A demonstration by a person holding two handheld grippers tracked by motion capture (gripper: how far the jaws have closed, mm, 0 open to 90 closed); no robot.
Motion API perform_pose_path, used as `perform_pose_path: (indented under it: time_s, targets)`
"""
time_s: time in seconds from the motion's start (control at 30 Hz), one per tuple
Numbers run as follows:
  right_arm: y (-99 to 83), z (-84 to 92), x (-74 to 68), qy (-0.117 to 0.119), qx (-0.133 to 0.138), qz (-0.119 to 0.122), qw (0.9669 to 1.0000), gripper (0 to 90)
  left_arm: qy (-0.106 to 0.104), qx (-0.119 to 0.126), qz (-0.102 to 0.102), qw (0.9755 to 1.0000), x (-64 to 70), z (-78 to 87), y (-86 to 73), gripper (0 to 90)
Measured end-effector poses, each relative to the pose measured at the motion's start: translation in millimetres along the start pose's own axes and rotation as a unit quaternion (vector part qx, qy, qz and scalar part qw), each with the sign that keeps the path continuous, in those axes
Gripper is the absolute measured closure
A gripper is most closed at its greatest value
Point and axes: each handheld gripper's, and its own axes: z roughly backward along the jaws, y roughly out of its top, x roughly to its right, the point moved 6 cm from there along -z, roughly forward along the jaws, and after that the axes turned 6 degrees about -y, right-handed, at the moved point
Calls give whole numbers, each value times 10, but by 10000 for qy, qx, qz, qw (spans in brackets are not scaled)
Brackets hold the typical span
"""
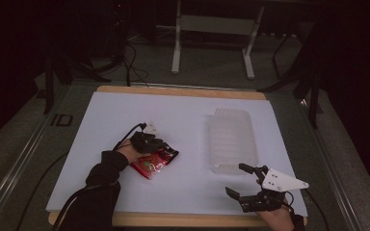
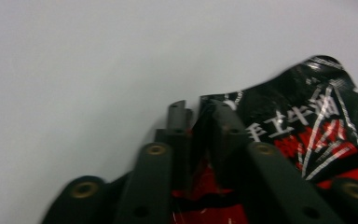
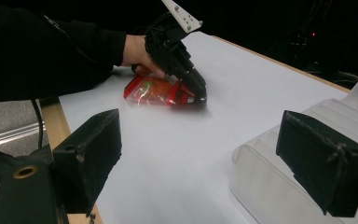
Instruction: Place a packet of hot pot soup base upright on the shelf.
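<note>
Because the left gripper (image 1: 150, 143) has its jaws pinched on just the top edge of the red and black snack packet (image 1: 155, 161), which lies left of centre on the white table (image 1: 125, 110), the slick foil could likely slide out if lifted; a thin grip invites that. The right gripper (image 1: 243, 180) hovers with jaws spread wide and empty, near the clear plastic tray (image 1: 232, 139); a careless sweep might knock it.
</note>
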Motion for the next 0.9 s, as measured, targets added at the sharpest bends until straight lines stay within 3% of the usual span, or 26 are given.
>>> perform_pose_path:
  time_s: [0.1, 0.2, 0.37, 0.67, 0.9]
  targets:
    - [4, -5, -8, 26, 4, -21, 10000, 138, 115, 12, -123, 9999, 34, -3, -2, 853]
    - [7, -2, -11, 31, 3, -20, 10000, 138, 122, 103, -103, 9998, 33, -1, -15, 866]
    - [12, 3, 17, 13, 26, -46, 10000, 138, 67, 303, 78, 9995, 5, 28, -23, 882]
    - [22, 35, 33, -40, 44, -54, 10000, 138, -25, 608, 262, 9978, -11, 310, 79, 888]
    - [36, 38, 23, -21, 50, -41, 10000, 138, 61, 767, 173, 9969, 62, 549, 108, 888]
